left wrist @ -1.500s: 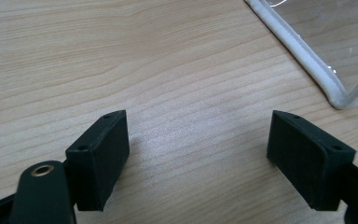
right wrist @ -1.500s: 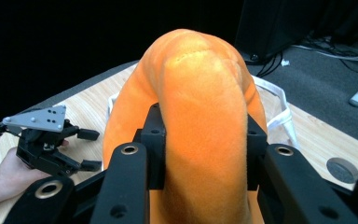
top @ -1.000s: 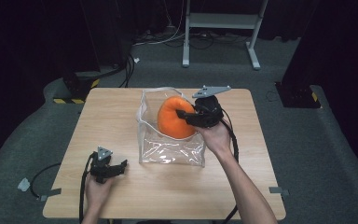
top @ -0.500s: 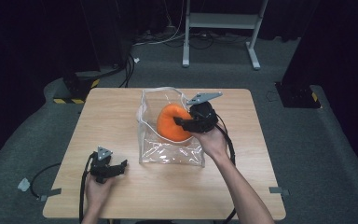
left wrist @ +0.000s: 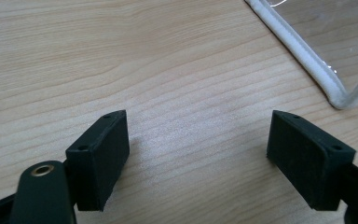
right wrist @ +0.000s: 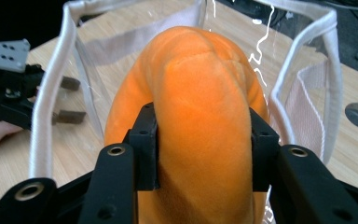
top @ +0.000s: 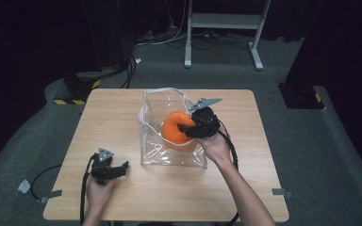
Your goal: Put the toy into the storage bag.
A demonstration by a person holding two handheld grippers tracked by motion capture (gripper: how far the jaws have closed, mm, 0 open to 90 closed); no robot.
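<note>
Bright, even overhead light; dark surroundings; sharp, faint glare

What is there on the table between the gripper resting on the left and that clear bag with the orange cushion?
Nothing but bare wood. In the high view the table lies bare between the left gripper and the clear bag; the left gripper view shows the same plain wood.
</note>
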